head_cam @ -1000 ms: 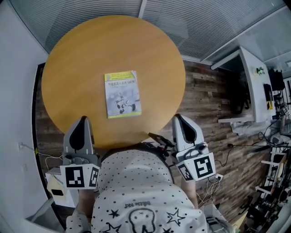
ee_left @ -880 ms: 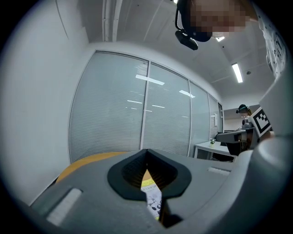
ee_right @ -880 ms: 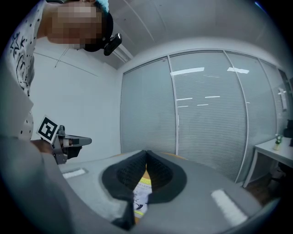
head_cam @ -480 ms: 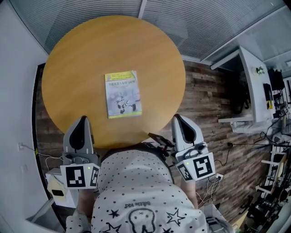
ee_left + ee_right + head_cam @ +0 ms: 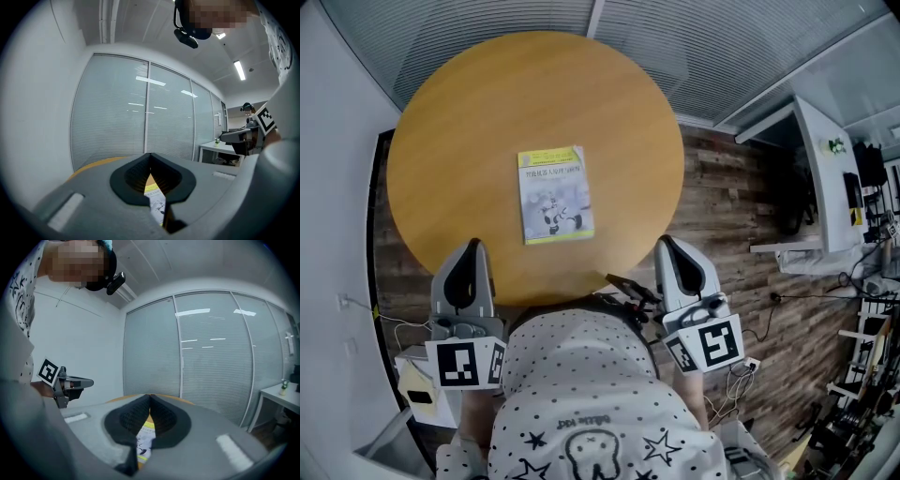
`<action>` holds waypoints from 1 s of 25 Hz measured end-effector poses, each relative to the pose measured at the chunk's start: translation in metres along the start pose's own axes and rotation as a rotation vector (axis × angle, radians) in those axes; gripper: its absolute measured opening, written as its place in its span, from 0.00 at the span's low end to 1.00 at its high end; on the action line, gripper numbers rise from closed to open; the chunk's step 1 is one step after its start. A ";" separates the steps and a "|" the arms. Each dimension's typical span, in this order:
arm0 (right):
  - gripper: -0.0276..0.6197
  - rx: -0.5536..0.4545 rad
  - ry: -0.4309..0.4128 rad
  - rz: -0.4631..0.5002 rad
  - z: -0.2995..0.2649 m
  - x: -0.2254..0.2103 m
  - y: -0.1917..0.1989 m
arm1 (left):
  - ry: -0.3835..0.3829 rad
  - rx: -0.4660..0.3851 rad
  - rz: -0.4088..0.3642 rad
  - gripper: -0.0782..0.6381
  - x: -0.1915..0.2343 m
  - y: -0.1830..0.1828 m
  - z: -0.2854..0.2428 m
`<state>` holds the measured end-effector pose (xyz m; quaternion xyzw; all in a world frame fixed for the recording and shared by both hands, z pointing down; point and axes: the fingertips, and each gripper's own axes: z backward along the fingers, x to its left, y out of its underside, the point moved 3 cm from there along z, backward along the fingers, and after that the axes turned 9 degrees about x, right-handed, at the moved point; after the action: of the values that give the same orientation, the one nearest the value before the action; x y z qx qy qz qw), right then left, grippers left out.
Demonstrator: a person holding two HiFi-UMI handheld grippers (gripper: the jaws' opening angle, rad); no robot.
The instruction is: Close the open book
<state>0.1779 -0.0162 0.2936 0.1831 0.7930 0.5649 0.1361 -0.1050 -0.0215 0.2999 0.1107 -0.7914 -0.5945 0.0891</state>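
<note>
A book (image 5: 555,194) lies closed and flat near the middle of the round wooden table (image 5: 469,112), its white and yellow-green cover up. My left gripper (image 5: 470,250) is held at the table's near edge, left of the book, jaws shut on nothing. At the near right edge my right gripper (image 5: 670,247) is likewise shut and empty. A slice of the book (image 5: 157,201) shows through the left gripper's (image 5: 150,156) jaw opening in the left gripper view. The right gripper view shows the book (image 5: 143,444) the same way behind the right gripper (image 5: 150,396).
The table stands on a dark wood plank floor (image 5: 722,206). A white desk (image 5: 820,159) with equipment stands at the right, cables and racks beyond it. Glass walls with blinds (image 5: 140,117) rise behind the table. The person's dotted shirt (image 5: 581,394) fills the bottom of the head view.
</note>
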 end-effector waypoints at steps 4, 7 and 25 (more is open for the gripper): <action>0.05 0.001 0.000 0.001 -0.001 0.000 -0.001 | -0.001 0.001 -0.016 0.12 -0.001 -0.002 -0.001; 0.05 0.004 -0.003 0.006 0.001 -0.001 0.001 | 0.001 -0.002 -0.017 0.12 -0.003 -0.001 -0.001; 0.05 0.015 -0.004 0.018 0.002 0.000 0.003 | 0.039 0.019 -0.036 0.12 -0.011 0.003 -0.004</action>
<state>0.1788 -0.0136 0.2954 0.1925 0.7952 0.5598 0.1312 -0.0938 -0.0209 0.3039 0.1373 -0.7930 -0.5862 0.0930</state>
